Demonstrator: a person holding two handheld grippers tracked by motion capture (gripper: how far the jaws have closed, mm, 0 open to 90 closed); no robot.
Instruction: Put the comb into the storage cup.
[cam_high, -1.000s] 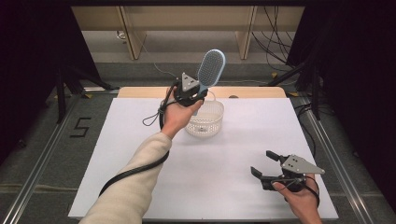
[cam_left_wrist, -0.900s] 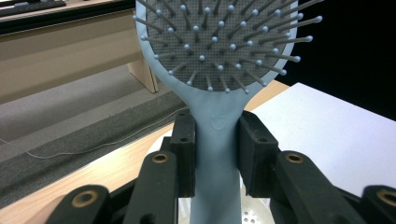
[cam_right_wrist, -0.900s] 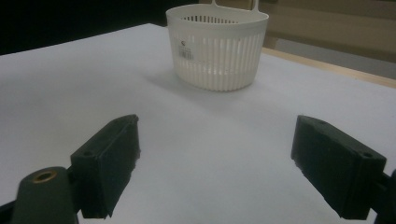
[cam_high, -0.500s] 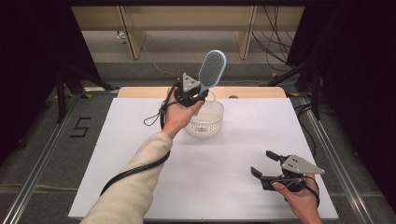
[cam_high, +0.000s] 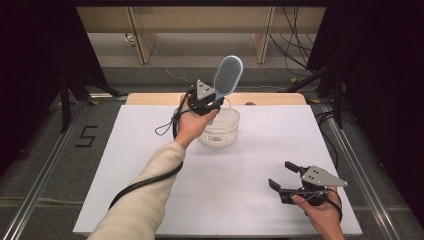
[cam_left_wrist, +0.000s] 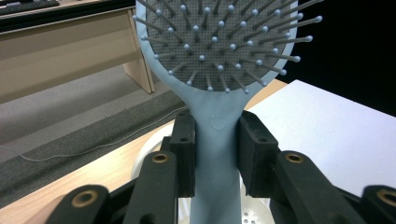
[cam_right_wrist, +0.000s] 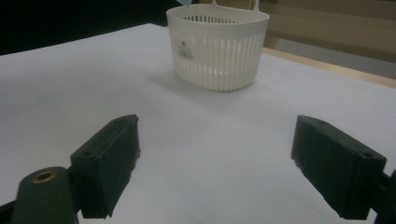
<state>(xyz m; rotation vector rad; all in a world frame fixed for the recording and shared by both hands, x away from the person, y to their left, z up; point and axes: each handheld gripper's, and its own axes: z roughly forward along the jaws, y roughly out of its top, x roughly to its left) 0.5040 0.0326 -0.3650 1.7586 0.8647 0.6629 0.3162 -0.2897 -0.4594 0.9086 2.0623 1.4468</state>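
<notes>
A white sheet (cam_high: 150, 165) covered most of the table, filling the lower middle of the high view. Along its far edge a strip of bare wooden tabletop (cam_high: 270, 98) showed, just above centre. Pale wooden furniture legs (cam_high: 141, 40) stood on grey carpet (cam_high: 175, 67) across the top of the frame, with dark cables (cam_high: 295, 55) trailing at upper right. A black figure five (cam_high: 86, 136) was marked on the floor at middle left, beside a metal rail (cam_high: 47, 170) running toward the lower left corner.

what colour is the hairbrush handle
Pale blue, like the rest of the hairbrush; the left gripper view shows it best, up close.
</notes>
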